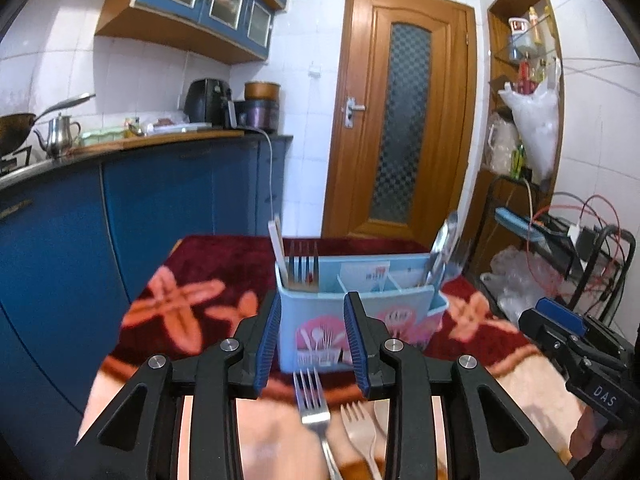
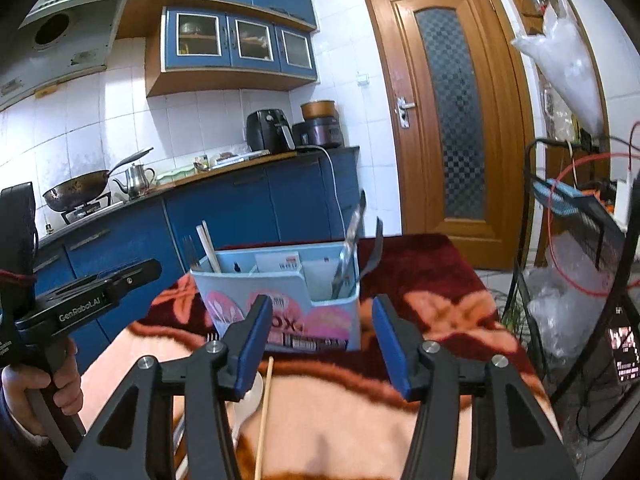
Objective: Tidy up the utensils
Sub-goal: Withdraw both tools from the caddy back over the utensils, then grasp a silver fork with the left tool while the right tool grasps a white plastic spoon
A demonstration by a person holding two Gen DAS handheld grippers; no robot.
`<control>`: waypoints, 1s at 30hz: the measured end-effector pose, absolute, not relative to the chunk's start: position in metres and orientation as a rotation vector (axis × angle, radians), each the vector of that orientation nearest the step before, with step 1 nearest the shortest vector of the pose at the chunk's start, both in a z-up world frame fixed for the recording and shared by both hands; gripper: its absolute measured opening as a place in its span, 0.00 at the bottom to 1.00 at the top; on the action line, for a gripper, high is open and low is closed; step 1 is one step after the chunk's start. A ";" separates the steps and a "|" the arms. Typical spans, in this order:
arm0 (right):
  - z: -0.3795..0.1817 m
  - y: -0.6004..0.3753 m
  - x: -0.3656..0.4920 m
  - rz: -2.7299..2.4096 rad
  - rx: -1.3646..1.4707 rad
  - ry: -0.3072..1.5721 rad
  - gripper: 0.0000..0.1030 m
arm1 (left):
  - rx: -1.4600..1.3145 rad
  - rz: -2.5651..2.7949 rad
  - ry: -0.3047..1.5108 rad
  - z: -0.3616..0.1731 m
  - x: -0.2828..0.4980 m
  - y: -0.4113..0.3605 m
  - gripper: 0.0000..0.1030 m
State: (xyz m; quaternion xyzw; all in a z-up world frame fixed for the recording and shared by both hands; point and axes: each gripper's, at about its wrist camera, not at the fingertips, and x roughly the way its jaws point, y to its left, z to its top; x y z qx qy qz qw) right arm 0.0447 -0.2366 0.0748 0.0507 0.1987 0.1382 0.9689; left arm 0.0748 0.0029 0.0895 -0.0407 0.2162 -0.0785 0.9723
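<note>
We hold our left gripper (image 1: pixel 312 344) with its blue-padded jaws spread and nothing between them, hovering over the near edge of the worktop (image 1: pixel 224 272), which is covered in a dark red cloth with salmon flowers. Straight ahead at 12 o'clock stands the light blue utensil caddy (image 1: pixel 320 320), upright on the cloth. In its left compartment we see a metal fork (image 1: pixel 303 268) standing tines up beside pale chopsticks (image 1: pixel 278 252), and at about 1 o'clock metal spoons (image 1: pixel 442 248) lean out of the right compartment. Just below the left gripper, a metal fork (image 1: pixel 310 400) lies flat on the cloth with its tines pointing toward the caddy, and a pale plastic fork (image 1: pixel 358 428) lies just beside it on the right. Our right gripper (image 2: pixel 318 340) is likewise spread wide and empty, aimed at the caddy's front right corner. Beneath it, at about 7 o'clock, a single wooden chopstick (image 2: pixel 265 412) lies on the cloth next to a pale spoon (image 2: pixel 250 400). At 9 o'clock in the right wrist view, a hand (image 2: pixel 44 384) grips the left tool's handle.
</note>
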 end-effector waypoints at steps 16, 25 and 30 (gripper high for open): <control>0.032 -0.248 0.051 0.266 0.132 0.541 0.57 | -0.102 -0.126 0.741 0.029 0.110 0.007 0.33; 0.031 -0.249 0.053 0.270 0.138 0.558 0.59 | -0.155 -0.142 0.841 0.007 0.129 0.010 0.33; 0.030 -0.248 0.055 0.269 0.137 0.567 0.60 | -0.174 -0.172 0.865 0.001 0.136 0.008 0.35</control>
